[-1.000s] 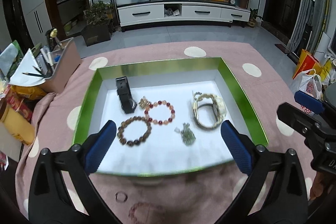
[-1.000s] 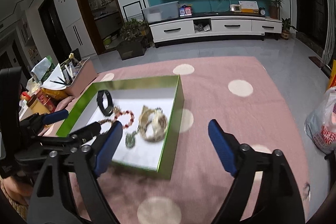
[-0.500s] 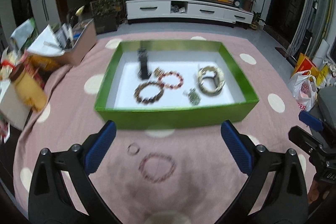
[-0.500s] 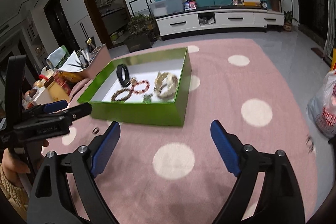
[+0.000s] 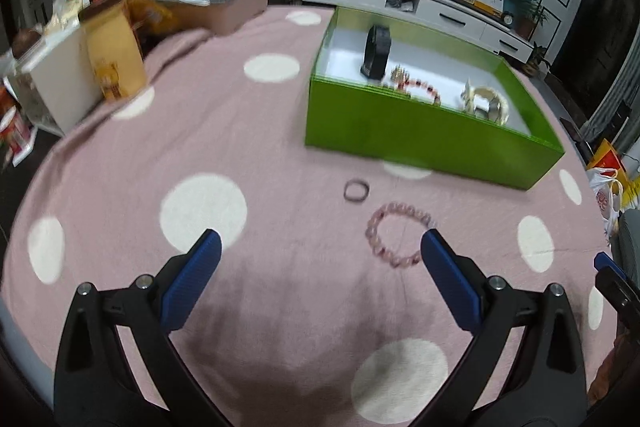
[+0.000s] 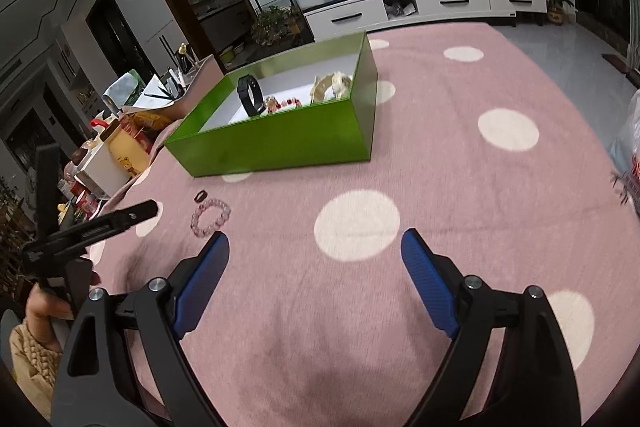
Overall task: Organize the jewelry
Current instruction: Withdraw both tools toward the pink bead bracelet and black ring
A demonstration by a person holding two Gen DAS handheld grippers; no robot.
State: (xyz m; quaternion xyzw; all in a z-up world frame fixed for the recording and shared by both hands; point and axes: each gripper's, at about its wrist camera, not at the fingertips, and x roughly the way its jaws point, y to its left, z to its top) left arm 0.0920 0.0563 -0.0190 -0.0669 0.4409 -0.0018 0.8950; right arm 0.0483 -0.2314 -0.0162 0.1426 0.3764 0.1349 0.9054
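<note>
Two jewelry pieces lie loose on the pink dotted cloth (image 5: 120,155): a pink bead bracelet (image 5: 400,239) right of center in the left wrist view, and a small dark ring (image 5: 356,190) just above it. The green box (image 5: 420,135) at upper right already holds a black band (image 5: 376,53), a red bead bracelet (image 5: 420,89) and a pale bangle (image 5: 488,103). The left gripper (image 5: 316,267) and right gripper (image 6: 314,259) both hover wide apart, holding nothing. Judging from this, the task is mostly done; these two pieces remain
</note>
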